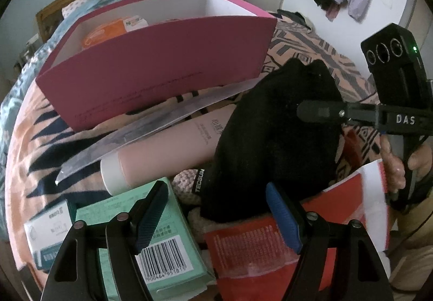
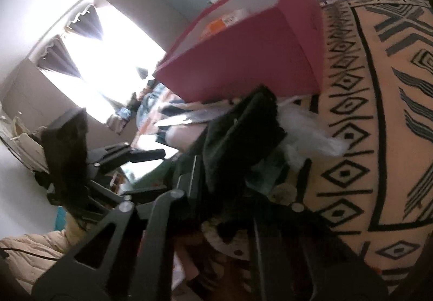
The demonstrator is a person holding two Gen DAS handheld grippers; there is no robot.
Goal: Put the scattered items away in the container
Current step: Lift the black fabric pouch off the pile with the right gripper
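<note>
step: right gripper [image 1: 311, 111] pinching soft black cloth garment [image 1: 270, 138] | left gripper [image 1: 216, 217] spread, idle | next: lift it into tall pink cardboard box [image 1: 162, 68]

— Any print you can read?
— "TECSUN" in white on the black pouch [image 1: 273, 136], and "DAS" on the right gripper [image 1: 311, 111].
— Numbers?
— A barcode on the green box [image 1: 165, 241] — the digits look like 900464 951819, though a jaw covers the start. The pink bottle's [image 1: 173, 149] characters are too small.

Bottle [image 1: 167, 149] before box [image 1: 162, 71]
</note>
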